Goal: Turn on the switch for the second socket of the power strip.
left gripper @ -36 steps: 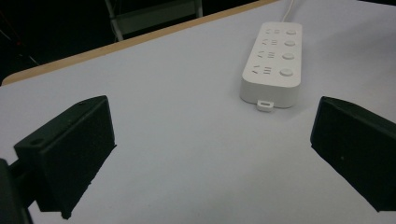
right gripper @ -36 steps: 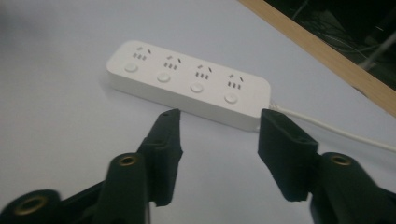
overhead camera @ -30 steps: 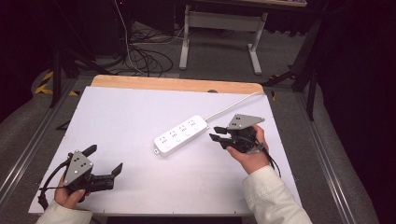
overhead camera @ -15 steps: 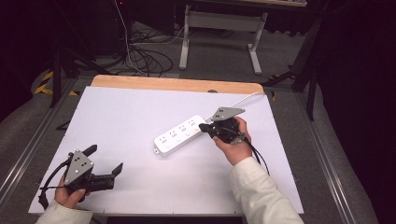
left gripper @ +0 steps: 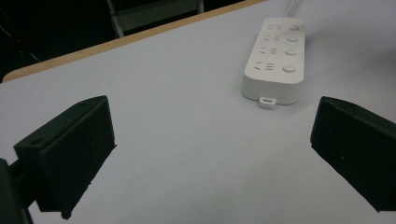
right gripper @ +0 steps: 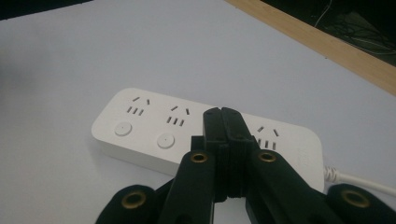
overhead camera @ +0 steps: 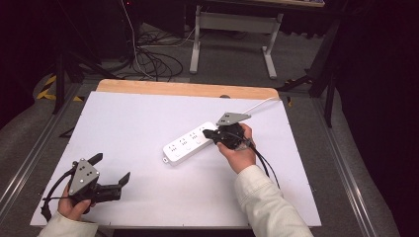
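The right tool (overhead camera: 210, 133) has its black jaws pressed together with nothing between them, tips over the far right part of the white plastic power strip (overhead camera: 190, 143). The left tool (overhead camera: 112, 171) sits wide open and empty at the near left of the white bench (overhead camera: 148, 113). The strip lies mid-bench, long axis running near-left to far-right, its white cable (overhead camera: 257, 104) leaving the far-right end. Its top faces up, showing 4 socket groups, each with 1 round button.
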{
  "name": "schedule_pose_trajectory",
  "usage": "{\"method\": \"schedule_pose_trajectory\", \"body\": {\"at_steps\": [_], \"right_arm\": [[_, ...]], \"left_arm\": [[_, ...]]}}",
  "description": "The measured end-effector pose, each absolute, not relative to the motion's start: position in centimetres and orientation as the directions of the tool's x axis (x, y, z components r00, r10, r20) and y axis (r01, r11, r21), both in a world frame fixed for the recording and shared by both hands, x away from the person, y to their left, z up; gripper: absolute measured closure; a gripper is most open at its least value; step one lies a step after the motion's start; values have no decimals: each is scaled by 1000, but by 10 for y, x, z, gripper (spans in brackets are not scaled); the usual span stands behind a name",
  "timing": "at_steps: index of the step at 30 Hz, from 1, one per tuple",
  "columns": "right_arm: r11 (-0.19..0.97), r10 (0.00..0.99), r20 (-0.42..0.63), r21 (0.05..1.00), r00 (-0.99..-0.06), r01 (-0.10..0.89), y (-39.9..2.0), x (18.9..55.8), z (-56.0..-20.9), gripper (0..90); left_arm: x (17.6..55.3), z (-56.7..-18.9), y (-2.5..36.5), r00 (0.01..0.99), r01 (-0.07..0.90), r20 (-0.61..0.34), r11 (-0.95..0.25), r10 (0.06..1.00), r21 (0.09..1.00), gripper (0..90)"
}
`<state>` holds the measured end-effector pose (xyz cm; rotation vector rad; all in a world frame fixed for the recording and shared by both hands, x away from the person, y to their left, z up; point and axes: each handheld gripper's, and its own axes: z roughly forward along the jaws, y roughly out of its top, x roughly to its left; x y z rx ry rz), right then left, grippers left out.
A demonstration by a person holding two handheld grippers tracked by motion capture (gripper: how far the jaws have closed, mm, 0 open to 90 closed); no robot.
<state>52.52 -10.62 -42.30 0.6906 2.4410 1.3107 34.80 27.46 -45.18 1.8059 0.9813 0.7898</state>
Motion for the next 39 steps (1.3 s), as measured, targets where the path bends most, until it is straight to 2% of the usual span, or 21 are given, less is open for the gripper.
{"method": "schedule_pose_trajectory", "body": {"at_steps": [39], "right_arm": [[510,555,-38,805,-831,304,-82,536,-467,900]], "left_arm": [[348,-452,275,480,294,107,-275,871,915,3]]}}
